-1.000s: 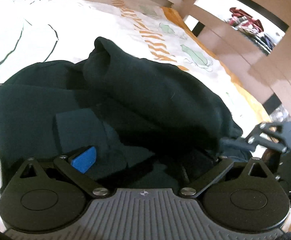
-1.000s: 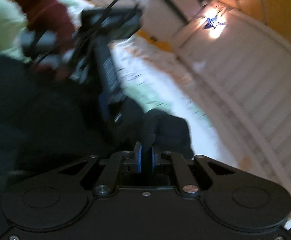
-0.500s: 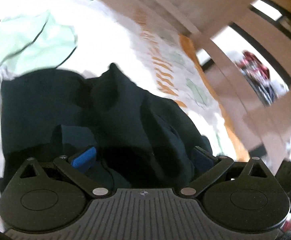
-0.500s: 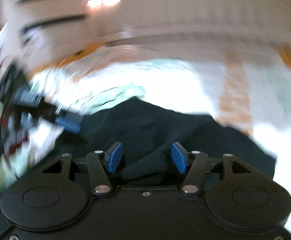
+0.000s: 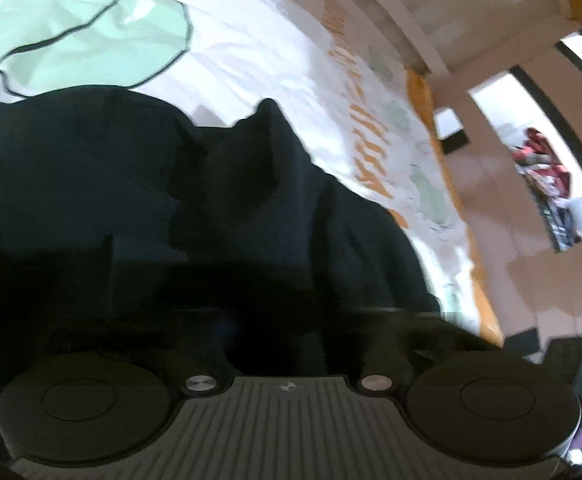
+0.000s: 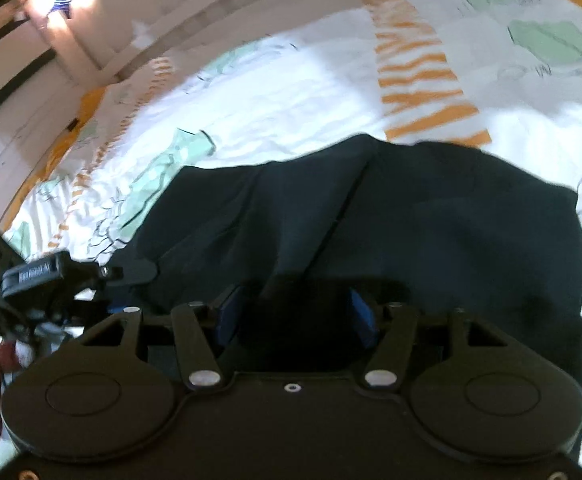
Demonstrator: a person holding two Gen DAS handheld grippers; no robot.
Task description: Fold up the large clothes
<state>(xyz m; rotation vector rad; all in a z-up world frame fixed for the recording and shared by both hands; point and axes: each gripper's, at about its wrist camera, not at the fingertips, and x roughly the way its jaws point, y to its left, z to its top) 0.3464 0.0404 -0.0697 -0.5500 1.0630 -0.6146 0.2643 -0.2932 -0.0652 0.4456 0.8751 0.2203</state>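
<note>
A matt, soft dark cloth garment is seen ahead of the right gripper, whose body is matt black plastic. The printed bedsheet beyond is creased cloth.

The right gripper stands open over the dark garment; the left gripper is at 9 o'clock.

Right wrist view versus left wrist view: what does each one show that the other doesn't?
Only the right wrist view shows the right gripper, jaws open with blue pads visible, and the left gripper at the garment's edge. Only the left wrist view shows the shelf of red clothes; its own jaws are lost in shadow. Both show the dark garment bunched on the patterned bedsheet.
</note>
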